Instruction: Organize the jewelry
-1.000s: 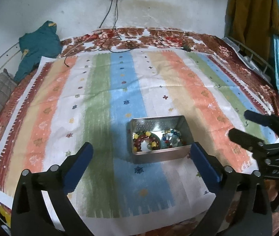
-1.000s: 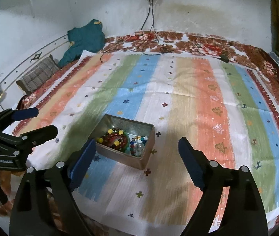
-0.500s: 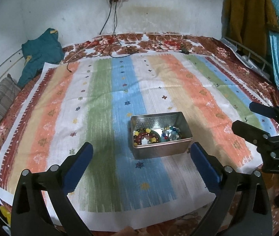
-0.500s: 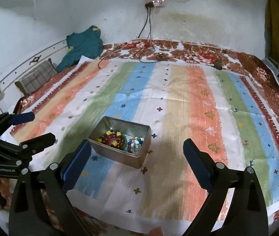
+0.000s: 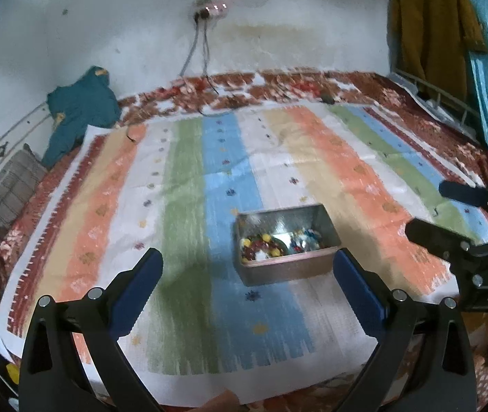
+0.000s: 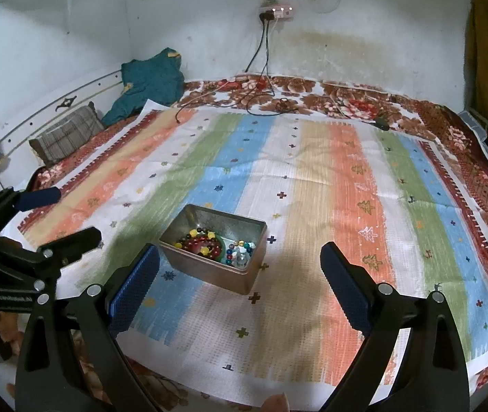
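Right wrist view sharp: beaded bracelets (image 6: 206, 244) inside tin (image 6: 214, 276); left view blurred. Both tongs (image 5: 248, 283) (image 6: 239, 276) apart, empty.

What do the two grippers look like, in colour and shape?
Both the left gripper and the right gripper have black angular frames with silver round bolts. Their jaws carry blue ribbed pads. White lettering marks each body, too small to read.
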